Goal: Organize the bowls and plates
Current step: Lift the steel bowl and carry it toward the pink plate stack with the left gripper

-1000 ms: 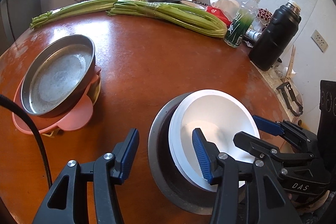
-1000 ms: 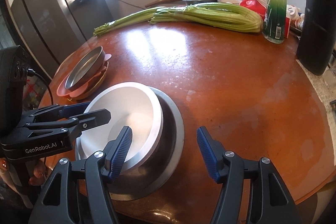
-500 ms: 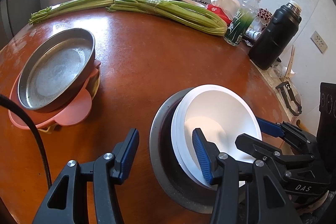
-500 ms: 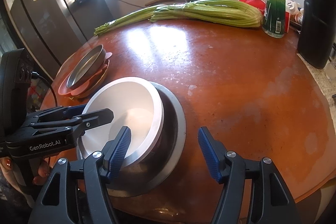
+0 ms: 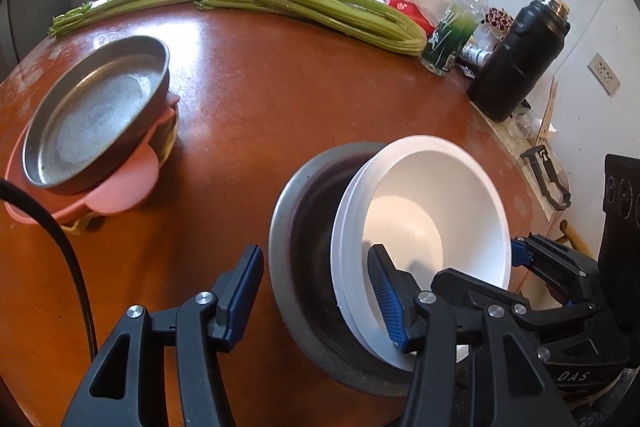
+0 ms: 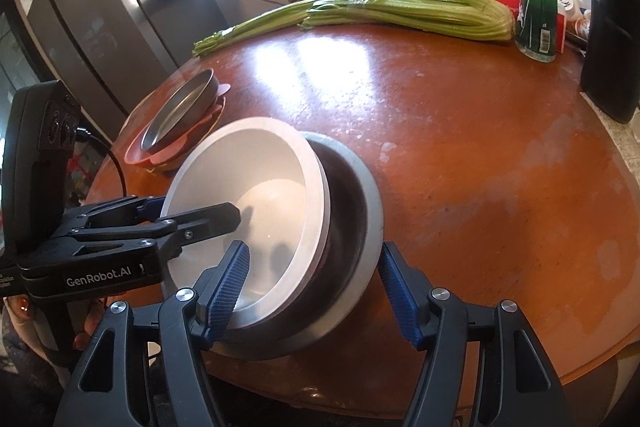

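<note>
A white bowl [image 5: 432, 195] [image 6: 260, 167] sits tilted inside a wider grey metal bowl [image 5: 288, 219] [image 6: 372, 211] near the table's front edge. My left gripper [image 5: 314, 263] [image 6: 198, 209] straddles the near-left rims. One finger is inside the white bowl and the other outside the grey rim, and they are closed on the bowl walls. My right gripper [image 6: 315, 251] [image 5: 478, 263] straddles the near-right rims with wider jaws, and gaps show at its pads. At the left, a metal pan [image 5: 92, 115] [image 6: 180, 107] rests on pink plates [image 5: 124, 183].
Long celery bunches [image 5: 320, 7] lie across the far side of the table. A green bottle [image 5: 452, 31] and a black flask [image 5: 516, 59] stand at the far right. A black cable [image 5: 60, 247] hangs at the left. A fridge [image 6: 80, 7] stands behind the table.
The white bowl has tipped up out of the grey bowl, and more of the dark inside shows. The right jaws stand slightly wider. Both hands have hardly moved.
</note>
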The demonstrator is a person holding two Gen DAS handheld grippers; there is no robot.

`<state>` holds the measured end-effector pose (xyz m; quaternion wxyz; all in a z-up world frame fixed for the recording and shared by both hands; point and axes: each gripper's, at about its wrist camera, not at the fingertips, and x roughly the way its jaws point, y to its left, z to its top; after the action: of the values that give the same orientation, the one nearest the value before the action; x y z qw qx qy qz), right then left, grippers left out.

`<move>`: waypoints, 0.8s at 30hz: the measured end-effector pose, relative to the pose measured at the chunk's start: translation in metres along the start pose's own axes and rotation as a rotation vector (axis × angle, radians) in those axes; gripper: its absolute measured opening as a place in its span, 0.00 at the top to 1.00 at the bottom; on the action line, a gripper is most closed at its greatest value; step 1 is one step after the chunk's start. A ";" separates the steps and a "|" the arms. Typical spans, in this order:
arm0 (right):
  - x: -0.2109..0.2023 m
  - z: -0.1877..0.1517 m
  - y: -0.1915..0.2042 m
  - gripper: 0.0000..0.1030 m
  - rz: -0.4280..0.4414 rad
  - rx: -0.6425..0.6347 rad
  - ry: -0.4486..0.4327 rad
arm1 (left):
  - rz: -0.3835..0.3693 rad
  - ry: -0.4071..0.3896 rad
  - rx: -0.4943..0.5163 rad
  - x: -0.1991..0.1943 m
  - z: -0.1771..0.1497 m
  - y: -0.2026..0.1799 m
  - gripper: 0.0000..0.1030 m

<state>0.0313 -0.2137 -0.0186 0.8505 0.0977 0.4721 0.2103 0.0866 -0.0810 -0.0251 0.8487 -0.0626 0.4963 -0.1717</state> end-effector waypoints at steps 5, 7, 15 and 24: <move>0.003 0.000 0.001 0.34 0.015 0.000 0.007 | -0.018 0.010 0.016 0.002 -0.001 -0.004 0.48; 0.003 0.000 0.001 0.34 0.027 0.001 0.008 | -0.032 0.014 0.020 0.003 -0.002 -0.004 0.48; 0.002 -0.001 0.001 0.34 0.049 0.007 0.006 | -0.035 0.016 0.032 0.004 -0.003 -0.009 0.48; 0.002 -0.002 -0.001 0.34 0.060 0.029 0.004 | -0.032 0.015 0.019 0.004 -0.001 -0.008 0.49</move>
<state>0.0310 -0.2141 -0.0216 0.8415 0.1236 0.4734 0.2289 0.0857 -0.0901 -0.0269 0.8426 -0.0613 0.5001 -0.1902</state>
